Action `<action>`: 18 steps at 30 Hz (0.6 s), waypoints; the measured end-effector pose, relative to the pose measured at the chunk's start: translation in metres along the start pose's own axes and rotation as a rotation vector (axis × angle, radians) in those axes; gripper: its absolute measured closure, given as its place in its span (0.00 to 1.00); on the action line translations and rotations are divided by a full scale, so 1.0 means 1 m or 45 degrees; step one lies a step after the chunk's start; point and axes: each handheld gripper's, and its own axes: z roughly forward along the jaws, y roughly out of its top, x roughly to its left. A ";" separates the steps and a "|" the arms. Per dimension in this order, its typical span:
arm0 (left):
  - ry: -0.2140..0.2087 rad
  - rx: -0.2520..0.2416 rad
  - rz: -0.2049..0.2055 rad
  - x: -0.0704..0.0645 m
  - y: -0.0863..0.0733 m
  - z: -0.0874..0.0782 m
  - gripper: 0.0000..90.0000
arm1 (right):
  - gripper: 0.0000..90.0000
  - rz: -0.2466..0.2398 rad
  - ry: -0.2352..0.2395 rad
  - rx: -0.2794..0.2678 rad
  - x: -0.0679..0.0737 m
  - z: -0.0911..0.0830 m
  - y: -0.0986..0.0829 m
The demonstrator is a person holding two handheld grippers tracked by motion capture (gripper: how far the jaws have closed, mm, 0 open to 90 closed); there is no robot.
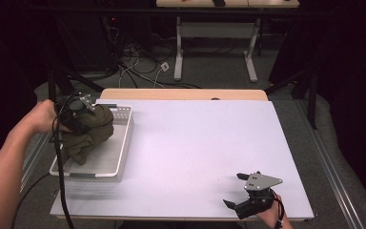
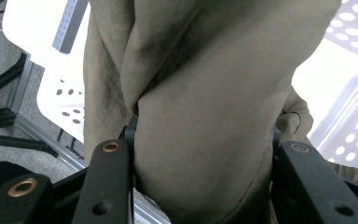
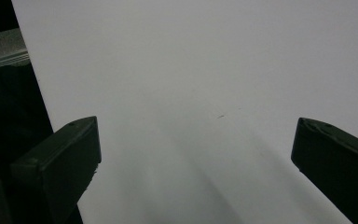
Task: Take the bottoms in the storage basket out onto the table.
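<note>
Left gripper lifts an olive-green garment out of a white perforated basket while the right gripper waits.

On the tabletop [image 1: 195,143], the white perforated basket [image 1: 124,138] sits at about 9 o'clock, by the left edge. The left gripper [image 1: 78,112] hangs over its far end with its jaws pinching a thick fold of the olive-green garment [image 1: 88,133], which bunches in a heap partly raised above the basket; the left gripper view shows cloth [image 2: 205,116] wedged between both jaws, likely gripped high so the rest can hang free. The right gripper [image 1: 250,193] rests at about 5 o'clock near the front edge, well apart, its jaws spread wide over bare tabletop [image 3: 205,70], seemingly ready to take a share of the cloth.
</note>
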 end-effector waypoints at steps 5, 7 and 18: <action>-0.011 0.012 0.042 -0.002 0.004 -0.006 0.61 | 0.01 -0.001 0.005 0.003 0.000 0.000 0.000; -0.011 0.014 0.059 -0.002 0.006 -0.009 0.61 | 0.01 -0.002 0.003 0.004 0.000 0.000 0.000; -0.027 0.024 0.134 -0.005 0.015 -0.027 0.61 | 0.01 -0.004 0.010 0.006 0.001 0.001 0.000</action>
